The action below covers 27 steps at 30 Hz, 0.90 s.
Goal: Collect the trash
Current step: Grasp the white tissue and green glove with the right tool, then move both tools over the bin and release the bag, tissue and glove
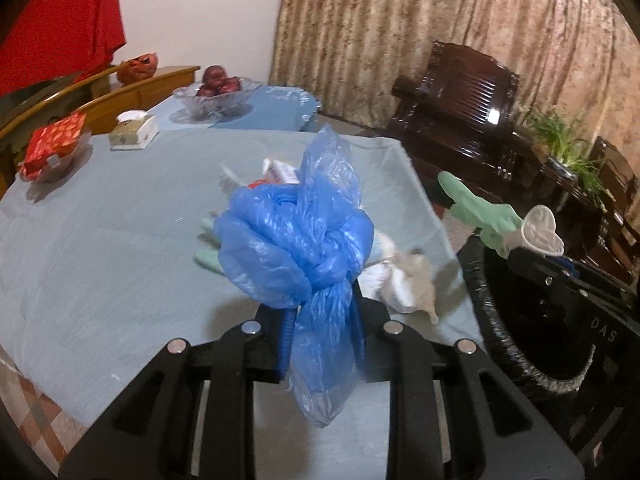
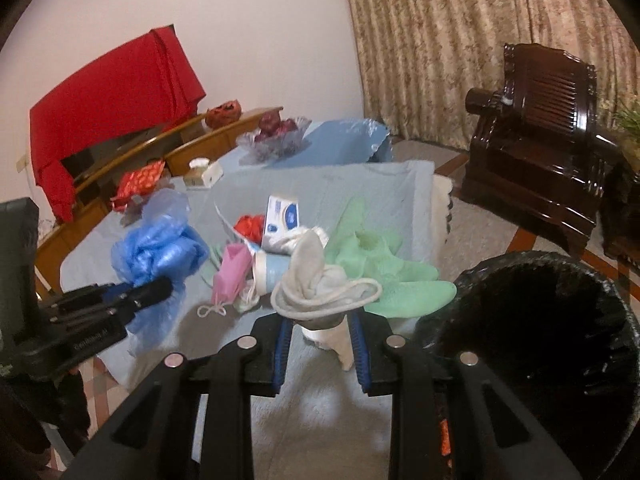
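Patterned curtains (image 2: 460,40) and a dark wooden armchair (image 2: 540,152) back a table (image 1: 100,240) under a pale blue cloth, where a white box (image 2: 282,216), a pink bag (image 2: 230,270) and other scraps lie in a heap at its middle. At six o'clock in the left view, the left gripper (image 1: 320,312) is clamped on a knotted blue plastic bag (image 1: 296,248) held above the cloth. The right gripper (image 2: 320,332) is clamped on a whitish sock (image 2: 316,280) together with a green glove (image 2: 384,272), just left of the black bin (image 2: 540,340) at four o'clock.
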Available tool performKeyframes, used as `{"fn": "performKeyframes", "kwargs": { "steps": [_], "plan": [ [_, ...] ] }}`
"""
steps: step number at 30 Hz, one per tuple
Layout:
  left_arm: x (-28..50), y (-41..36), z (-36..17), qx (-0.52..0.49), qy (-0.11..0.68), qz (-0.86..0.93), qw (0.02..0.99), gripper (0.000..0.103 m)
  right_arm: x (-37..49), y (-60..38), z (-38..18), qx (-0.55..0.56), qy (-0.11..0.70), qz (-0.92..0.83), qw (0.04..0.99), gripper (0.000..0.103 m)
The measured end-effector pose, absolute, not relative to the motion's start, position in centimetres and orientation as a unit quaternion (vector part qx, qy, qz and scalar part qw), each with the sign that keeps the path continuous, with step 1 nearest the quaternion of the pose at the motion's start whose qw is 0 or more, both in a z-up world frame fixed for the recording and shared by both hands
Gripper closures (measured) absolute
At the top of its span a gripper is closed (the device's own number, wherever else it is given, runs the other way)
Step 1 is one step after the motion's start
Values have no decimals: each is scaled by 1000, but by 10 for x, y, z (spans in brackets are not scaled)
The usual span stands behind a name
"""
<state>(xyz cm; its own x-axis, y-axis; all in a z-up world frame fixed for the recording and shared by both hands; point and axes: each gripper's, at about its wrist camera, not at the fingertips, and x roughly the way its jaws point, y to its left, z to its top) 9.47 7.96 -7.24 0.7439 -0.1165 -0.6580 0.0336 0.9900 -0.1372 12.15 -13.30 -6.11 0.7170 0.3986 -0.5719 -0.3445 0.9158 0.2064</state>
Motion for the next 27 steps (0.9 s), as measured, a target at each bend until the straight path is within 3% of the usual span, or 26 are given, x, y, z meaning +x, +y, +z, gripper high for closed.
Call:
{"fn": "performKeyframes", "kwargs": {
  "steps": [17, 27],
  "plan": [
    [105, -24, -49, -30, 314, -146, 937, 80, 96, -217, -32, 61, 274, 118, 953, 77],
    [120, -95, -59, -12, 313, -218, 924, 80, 82, -281, -51, 78, 288, 43, 953, 77]
  ]
}}
